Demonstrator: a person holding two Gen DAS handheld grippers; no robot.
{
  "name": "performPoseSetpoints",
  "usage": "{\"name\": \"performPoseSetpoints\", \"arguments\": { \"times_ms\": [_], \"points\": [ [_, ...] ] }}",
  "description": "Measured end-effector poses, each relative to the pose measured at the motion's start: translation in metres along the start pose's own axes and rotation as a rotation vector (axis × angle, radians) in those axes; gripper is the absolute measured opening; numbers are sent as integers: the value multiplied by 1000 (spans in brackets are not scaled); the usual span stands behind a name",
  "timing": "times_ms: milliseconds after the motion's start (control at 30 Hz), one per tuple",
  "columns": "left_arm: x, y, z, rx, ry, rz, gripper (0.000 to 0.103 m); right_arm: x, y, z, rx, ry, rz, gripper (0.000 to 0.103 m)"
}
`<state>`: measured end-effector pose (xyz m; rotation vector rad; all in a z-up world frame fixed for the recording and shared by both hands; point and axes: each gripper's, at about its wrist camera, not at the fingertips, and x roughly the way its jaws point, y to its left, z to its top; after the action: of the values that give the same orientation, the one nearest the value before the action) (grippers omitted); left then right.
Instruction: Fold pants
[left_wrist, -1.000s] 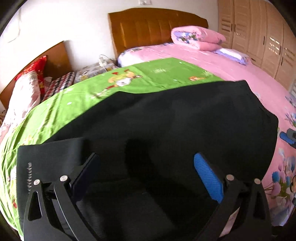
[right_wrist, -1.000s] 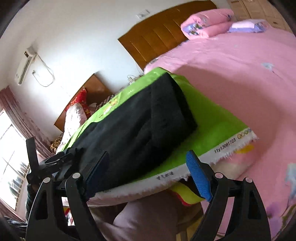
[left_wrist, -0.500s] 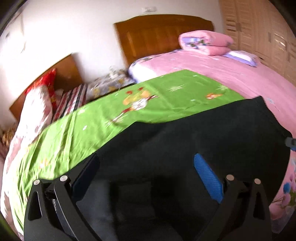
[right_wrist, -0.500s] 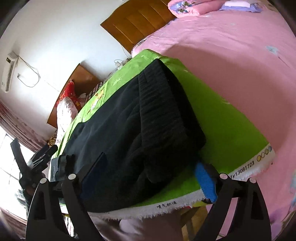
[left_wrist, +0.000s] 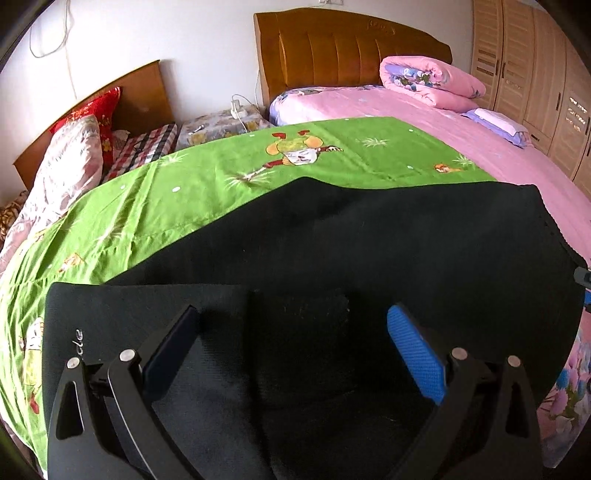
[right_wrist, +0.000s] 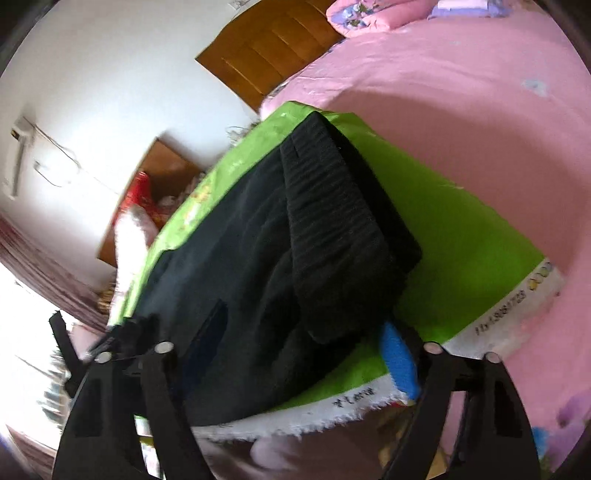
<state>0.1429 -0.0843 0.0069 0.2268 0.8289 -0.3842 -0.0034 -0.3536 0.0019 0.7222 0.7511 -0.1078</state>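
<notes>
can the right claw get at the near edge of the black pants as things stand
Probably yes: the right claw has just been closing around the near edge of the black pants, fabric between its open pads, and nothing blocks it on the green sheet.

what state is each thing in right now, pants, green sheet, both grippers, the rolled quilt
black pants: folded over, lying flat on the green sheet
green sheet: spread out on the bed, lightly creased
left gripper: jaws open over the pants, nothing pinched
right gripper: jaws open, have just been closing, with the pants edge between them, not yet pinched
pink quilt: rolled up, resting by the headboard
</notes>
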Motion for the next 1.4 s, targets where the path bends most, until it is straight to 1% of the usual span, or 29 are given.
{"name": "performPoseSetpoints", "arguments": {
  "times_ms": [33,100,133,200,400,500,567,667,733,800,833,867,900,933,1000,1033,1067,1133,1167,1200,1233,1267,1300,1333,1400],
  "points": [
    [1,0,-1,-3,4,-4,101,-2,-4,0,12,-3,-7,56],
    [3,1,-1,-10,14,-8,101,-4,-14,-2,45,-12,16,47],
    [4,1,0,-11,18,-8,101,-4,-13,-4,38,-21,16,46],
    [7,0,-1,-5,29,-4,101,-5,-13,-9,25,-54,26,40],
    [8,-3,-2,12,36,19,101,-15,-18,-16,68,-141,122,33],
    [12,-3,-2,13,57,32,101,-24,-10,-16,64,-189,178,31],
    [15,-3,-1,15,82,38,101,-24,-7,-14,62,-201,184,31],
    [19,-2,0,18,103,41,101,-15,-19,-12,124,-156,166,33],
    [20,-3,0,21,109,44,101,-11,-24,-11,155,-133,157,42],
    [20,-2,1,21,115,44,101,-7,-24,-10,154,-89,86,51],
    [18,-2,0,17,114,46,101,-6,-23,-9,145,-81,78,52],
    [11,-1,1,4,96,42,101,-6,-18,-8,127,-72,83,62],
    [1,1,1,-13,69,16,101,-5,-15,-7,107,-61,79,71],
    [-12,4,0,-33,46,-9,101,-5,-8,-6,78,-47,53,73],
    [-29,5,-3,-26,18,-21,101,-5,4,-6,22,-18,-33,73],
    [-34,6,-8,-16,23,-20,101,-3,8,-5,0,-3,-57,73],
    [-34,7,-12,-15,40,-15,101,-2,10,-5,-6,2,-62,73],
    [-24,12,-23,-25,93,-9,101,1,12,-1,-11,-1,-66,73],
    [-11,13,-33,-27,143,-17,102,3,14,1,-11,-14,-76,69],
    [-7,13,-38,-29,140,-25,102,4,12,1,-11,-24,-88,57],
    [-7,14,-42,-39,101,-30,102,4,10,-1,-3,-34,-84,48],
    [-8,14,-42,-38,96,-29,102,1,4,-5,28,-61,17,34],
    [-8,14,-42,-38,98,-31,102,-4,2,-9,43,-89,77,30],
    [-7,15,-41,-40,101,-39,102,-10,2,-12,38,-120,101,29],
    [-6,17,-41,-46,100,-50,102,-21,22,-15,-49,-184,97,28]
  ]
}}
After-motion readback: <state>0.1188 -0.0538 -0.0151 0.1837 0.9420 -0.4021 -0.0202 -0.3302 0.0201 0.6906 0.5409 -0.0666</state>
